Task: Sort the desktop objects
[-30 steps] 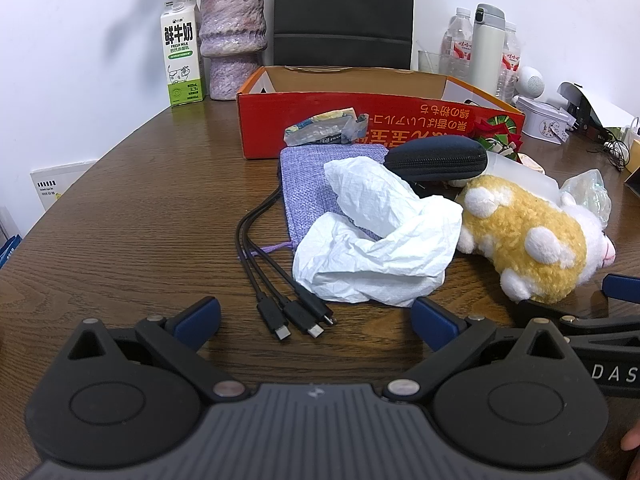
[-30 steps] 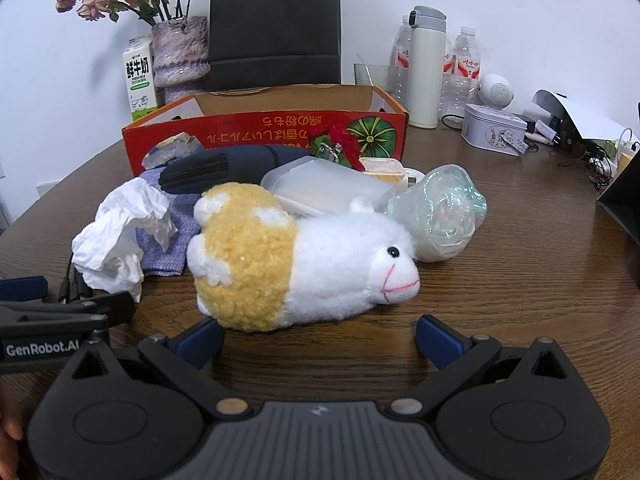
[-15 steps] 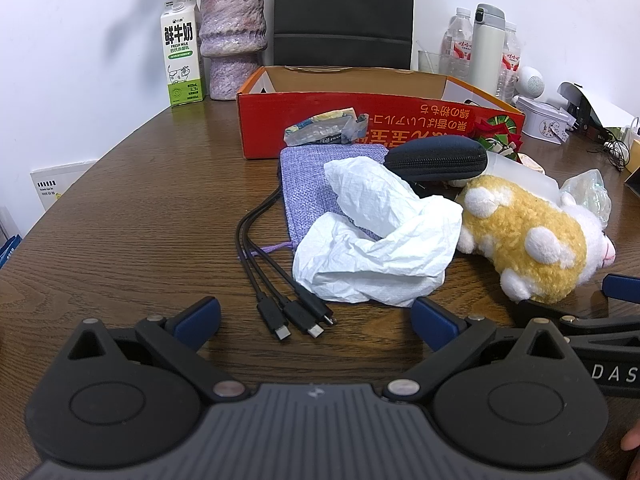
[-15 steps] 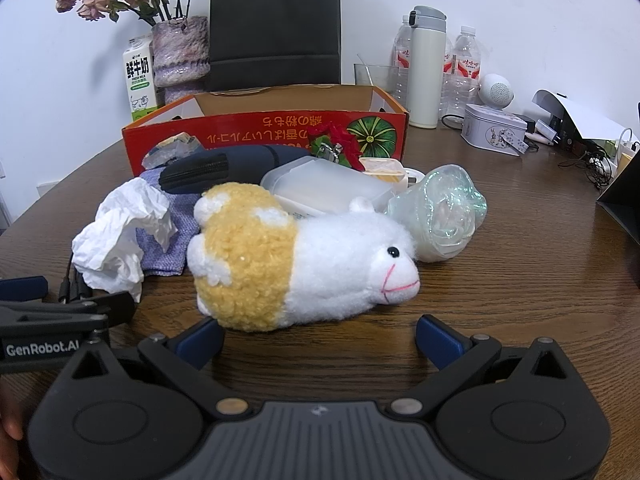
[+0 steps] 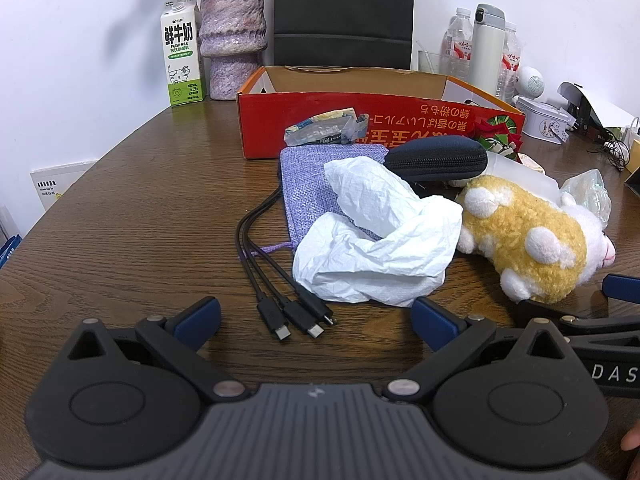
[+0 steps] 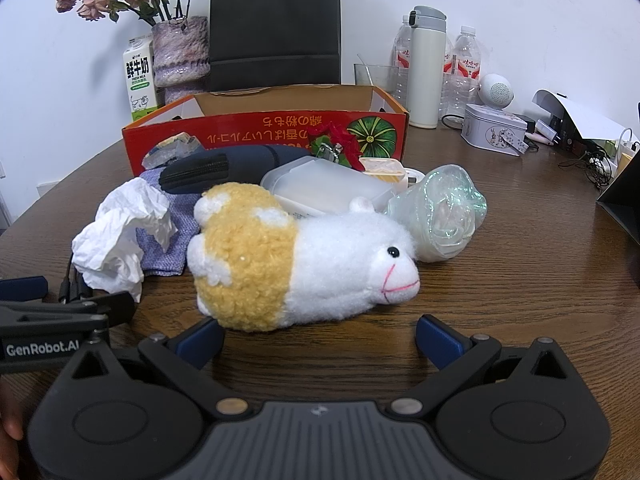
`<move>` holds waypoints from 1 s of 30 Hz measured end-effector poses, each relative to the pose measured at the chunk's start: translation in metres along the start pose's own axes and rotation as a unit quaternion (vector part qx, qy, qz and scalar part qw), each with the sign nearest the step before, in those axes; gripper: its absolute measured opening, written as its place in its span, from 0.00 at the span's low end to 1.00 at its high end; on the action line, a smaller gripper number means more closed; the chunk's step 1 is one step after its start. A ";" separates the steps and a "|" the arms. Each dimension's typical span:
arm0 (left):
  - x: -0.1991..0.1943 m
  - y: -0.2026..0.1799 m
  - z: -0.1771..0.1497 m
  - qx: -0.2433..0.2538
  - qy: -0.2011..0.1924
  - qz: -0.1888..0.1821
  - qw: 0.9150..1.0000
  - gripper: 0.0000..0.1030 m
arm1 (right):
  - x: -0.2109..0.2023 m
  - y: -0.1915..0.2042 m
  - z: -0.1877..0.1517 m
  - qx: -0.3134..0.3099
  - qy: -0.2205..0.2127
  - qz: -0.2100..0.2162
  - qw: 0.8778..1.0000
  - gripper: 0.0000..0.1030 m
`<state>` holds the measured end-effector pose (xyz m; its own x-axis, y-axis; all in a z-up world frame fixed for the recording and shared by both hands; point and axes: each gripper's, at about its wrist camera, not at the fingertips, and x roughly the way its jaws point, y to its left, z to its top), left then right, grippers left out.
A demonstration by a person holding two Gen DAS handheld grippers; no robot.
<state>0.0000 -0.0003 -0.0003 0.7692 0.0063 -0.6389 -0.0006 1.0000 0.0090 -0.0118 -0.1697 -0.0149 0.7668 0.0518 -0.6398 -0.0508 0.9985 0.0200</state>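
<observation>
Both grippers sit low over the near edge of the dark brown wooden counter, side by side. The left gripper has its jaws spread wide and holds nothing; between its blue-tipped fingers lie the three plug ends of a black multi-head charging cable, flat on the wood. The right gripper is likewise spread wide and empty, its left fingertip just beside the rump of the yellow-and-white plush sheep toy, which lies on its side with its head toward the right.

The items for sorting are clustered mid-counter. A crumpled white tissue rests partly on a lavender woven fabric pouch, with the cable running along the pouch's left edge. Behind the tissue sits a dark navy zipped oblong case. A frosted translucent plastic box lies behind the sheep, and a crumpled iridescent clear plastic wrap sits just beside the sheep's head. A small foil snack packet leans at the front wall of the open red cardboard box, which stands behind the cluster.

Along the far edge stand a green-and-white milk carton, a mottled purple vase and a white thermos flask.
</observation>
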 end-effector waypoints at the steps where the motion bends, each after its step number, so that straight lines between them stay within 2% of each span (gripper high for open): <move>1: 0.000 0.000 0.000 0.000 0.000 0.000 1.000 1.00 | 0.000 0.000 0.000 0.000 0.000 0.000 1.000 1.00; 30: 0.000 0.000 -0.001 0.000 0.000 0.000 1.000 1.00 | -0.001 0.002 -0.001 -0.009 0.001 0.003 1.000 1.00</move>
<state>-0.0004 0.0000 -0.0009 0.7691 0.0062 -0.6390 -0.0008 1.0000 0.0087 -0.0129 -0.1679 -0.0149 0.7647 0.0568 -0.6419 -0.0665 0.9977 0.0091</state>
